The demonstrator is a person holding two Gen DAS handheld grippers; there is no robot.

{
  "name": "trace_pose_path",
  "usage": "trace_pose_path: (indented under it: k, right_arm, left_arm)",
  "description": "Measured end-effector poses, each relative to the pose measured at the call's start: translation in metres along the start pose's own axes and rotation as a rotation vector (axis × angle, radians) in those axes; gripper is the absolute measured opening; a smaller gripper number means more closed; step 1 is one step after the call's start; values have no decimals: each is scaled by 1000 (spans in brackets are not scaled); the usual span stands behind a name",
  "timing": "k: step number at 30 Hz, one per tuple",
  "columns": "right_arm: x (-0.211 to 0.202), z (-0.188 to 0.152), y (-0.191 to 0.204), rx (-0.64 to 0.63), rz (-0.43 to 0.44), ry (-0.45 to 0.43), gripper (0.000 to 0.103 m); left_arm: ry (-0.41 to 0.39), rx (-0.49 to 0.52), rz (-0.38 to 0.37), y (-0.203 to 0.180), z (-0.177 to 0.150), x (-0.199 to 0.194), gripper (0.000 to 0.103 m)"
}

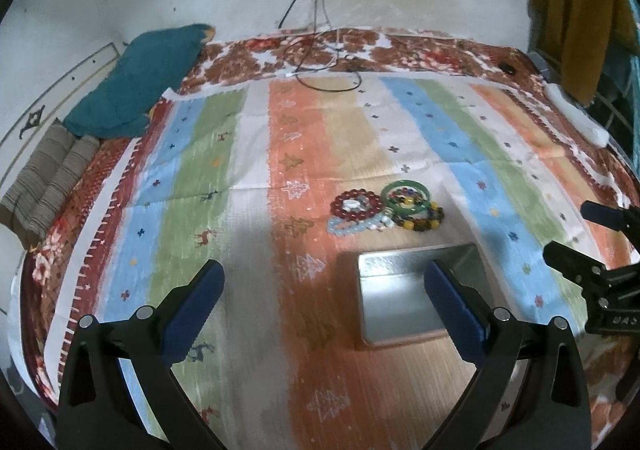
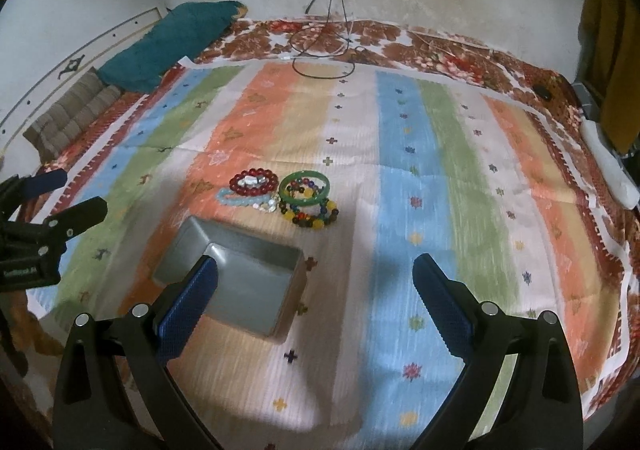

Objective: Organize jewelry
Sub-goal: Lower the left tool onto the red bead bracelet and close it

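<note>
A heap of bracelets lies on the striped cloth: a red bead bracelet [image 1: 357, 203] [image 2: 253, 181], a green bangle [image 1: 406, 194] [image 2: 305, 187], a pale blue bead strand [image 1: 352, 228] [image 2: 236, 199] and a multicoloured bead bracelet [image 1: 424, 220] [image 2: 314, 216]. A grey metal box [image 1: 404, 294] [image 2: 240, 282] stands open just in front of them. My left gripper [image 1: 324, 278] is open and empty, left of and above the box. My right gripper [image 2: 316, 274] is open and empty, right of the box. Each gripper shows in the other's view, the right one [image 1: 576, 230] and the left one [image 2: 64, 194].
The striped cloth [image 2: 420, 170] covers a bed with a floral sheet [image 1: 360, 46]. A teal pillow [image 1: 144, 82] and folded blanket [image 1: 48, 174] lie at the back left. Charger cables [image 1: 320, 62] trail from a wall socket. A white object [image 2: 608, 166] lies at the right edge.
</note>
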State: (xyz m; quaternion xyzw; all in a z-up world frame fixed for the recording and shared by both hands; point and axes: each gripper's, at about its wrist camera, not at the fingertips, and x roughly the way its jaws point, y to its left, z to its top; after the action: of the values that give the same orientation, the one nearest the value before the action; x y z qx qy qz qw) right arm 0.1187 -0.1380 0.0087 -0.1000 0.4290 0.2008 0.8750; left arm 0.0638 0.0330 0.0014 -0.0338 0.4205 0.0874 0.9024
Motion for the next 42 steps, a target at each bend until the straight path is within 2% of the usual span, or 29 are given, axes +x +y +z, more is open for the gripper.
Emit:
trace_pose_path:
  k: [7, 22, 28, 42]
  right_arm:
    - [26, 20, -9, 27, -1, 50, 99]
    - [71, 45, -19, 60, -13, 122, 99]
    - [90, 52, -21, 54, -25, 156, 99]
    - [136, 61, -23, 41, -36, 229, 99]
  left_arm:
    - [65, -1, 30, 6, 22, 35, 97]
    - [177, -9, 47, 11, 40, 91, 97]
    - [222, -35, 18, 15, 46, 114, 97]
    - [284, -36, 23, 19, 55, 164, 97]
